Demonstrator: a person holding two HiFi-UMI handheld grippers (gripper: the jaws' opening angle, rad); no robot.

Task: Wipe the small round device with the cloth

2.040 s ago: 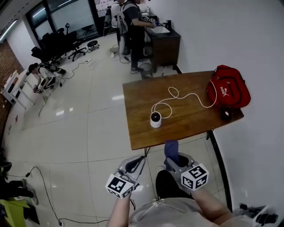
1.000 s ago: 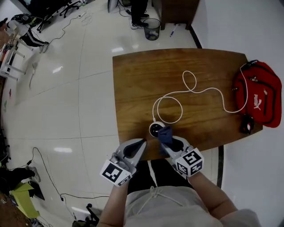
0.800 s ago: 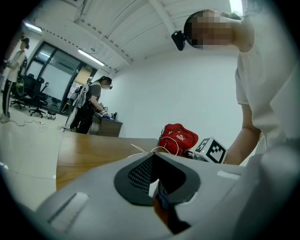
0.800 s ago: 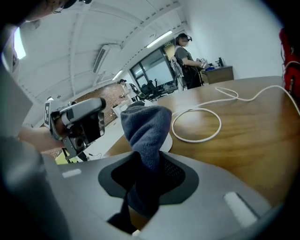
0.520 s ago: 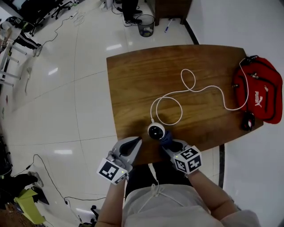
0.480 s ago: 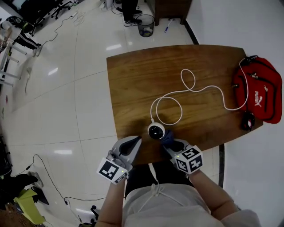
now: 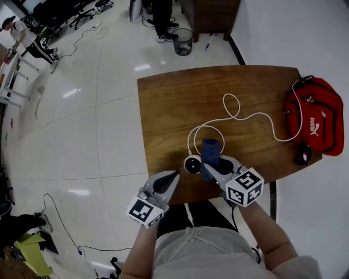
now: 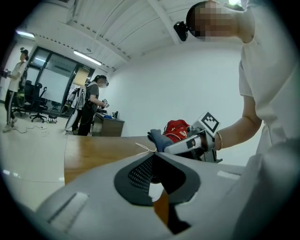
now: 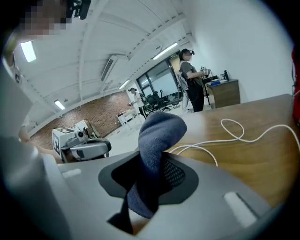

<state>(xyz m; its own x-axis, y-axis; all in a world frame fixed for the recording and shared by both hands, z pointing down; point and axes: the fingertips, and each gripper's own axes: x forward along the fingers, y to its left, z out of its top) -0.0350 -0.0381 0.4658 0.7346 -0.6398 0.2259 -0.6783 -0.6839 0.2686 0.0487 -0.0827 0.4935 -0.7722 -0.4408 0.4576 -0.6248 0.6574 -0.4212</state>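
Observation:
The small round white device [image 7: 191, 164] stands near the front edge of the wooden table [image 7: 169, 103], with a white cable [image 7: 234, 109] running from it. A dark blue cloth [image 7: 210, 151] sticks up from my right gripper [image 7: 211, 163], which is shut on it just right of the device. In the right gripper view the cloth [image 9: 157, 145] fills the gap of that gripper [image 9: 150, 171]. My left gripper [image 7: 172, 175] is shut and holds nothing, at the table's edge left of the device. Its own view shows the closed left gripper [image 8: 153, 159].
A red bag [image 7: 316, 117] lies on the table's right end, with a small black object [image 7: 301, 154] below it. A bin [image 7: 185, 41] and a dark cabinet [image 7: 210, 13] stand beyond the table. People [image 8: 91, 105] stand farther back, with office chairs on the tiled floor.
My right gripper has moved forward over the table with the cloth, now lifted beside the device. The left gripper stays shut at the table's edge.

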